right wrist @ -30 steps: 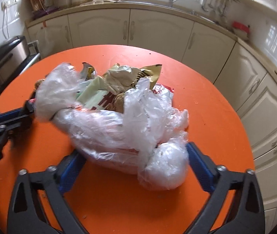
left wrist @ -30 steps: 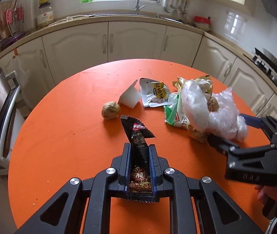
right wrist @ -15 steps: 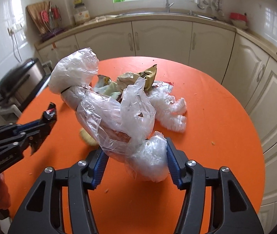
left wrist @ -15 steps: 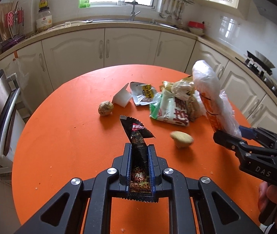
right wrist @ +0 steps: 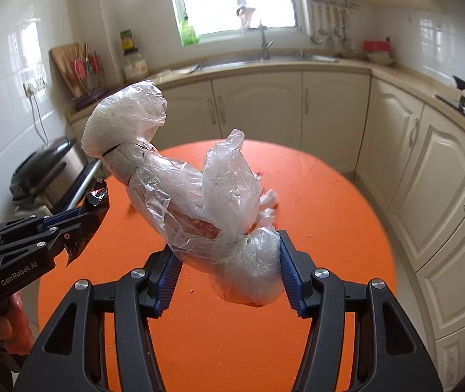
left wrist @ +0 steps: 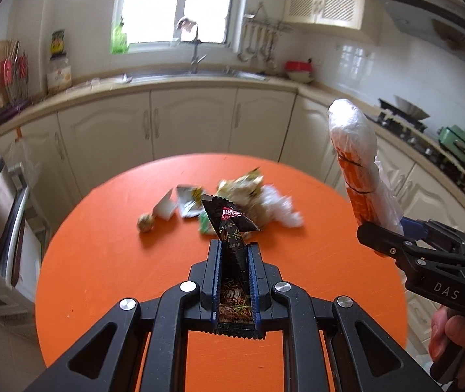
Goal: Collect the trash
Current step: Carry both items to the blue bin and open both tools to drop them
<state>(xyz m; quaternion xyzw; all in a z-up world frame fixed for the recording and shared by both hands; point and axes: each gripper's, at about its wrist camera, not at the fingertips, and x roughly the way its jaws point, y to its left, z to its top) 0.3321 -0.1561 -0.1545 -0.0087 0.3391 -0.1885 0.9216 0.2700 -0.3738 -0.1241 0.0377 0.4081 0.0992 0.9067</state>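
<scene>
Cream kitchen cabinets ring the round orange table [left wrist: 101, 261] below us. Our left gripper [left wrist: 235, 254] is clenched on a black sauce packet [left wrist: 229, 225], which stands up between the jaws at the lower middle of the left view. Our right gripper [right wrist: 225, 261] is clamped on a clear plastic bag [right wrist: 180, 192], lifted clear of the table; its long axis runs from the pads at lower centre of the right view up toward the upper left, ending in a knotted puff. In that view the left gripper [right wrist: 78, 215] sits at the left edge, just beside the bag. We see no bin in either view, so we cannot tell which way to carry either piece. More wrappers [left wrist: 242, 196] and a small brown lump [left wrist: 145, 222] lie blurred at the middle of the left view, well apart from both grippers. What fills the bag is hard to make out
</scene>
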